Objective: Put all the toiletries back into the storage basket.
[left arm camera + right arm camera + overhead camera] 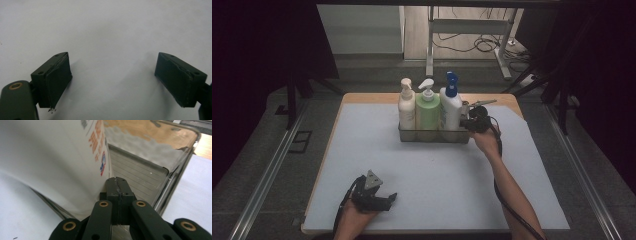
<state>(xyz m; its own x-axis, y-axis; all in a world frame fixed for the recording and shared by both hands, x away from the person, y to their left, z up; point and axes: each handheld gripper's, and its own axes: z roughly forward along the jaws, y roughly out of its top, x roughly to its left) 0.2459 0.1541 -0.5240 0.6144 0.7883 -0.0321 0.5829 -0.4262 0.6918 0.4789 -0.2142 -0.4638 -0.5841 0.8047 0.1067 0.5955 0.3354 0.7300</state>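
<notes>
Three bottles are being kept upright in a wire basket (pixel 432 136) in the high view; the right gripper (pixel 468 123) is being held at three o'clock of the white blue-capped bottle (pixel 451 107). The left gripper (pixel 112 77) is being rested spread over bare mat. Pressed-together right jaws are being aimed just beside the bottle wall (pixel 57 157); they should be spread before any grasp.

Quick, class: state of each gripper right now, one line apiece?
Left gripper: open, nothing between its jaws, over the white mat.
Right gripper: closed, holding nothing, beside the white bottle in the basket.
</notes>
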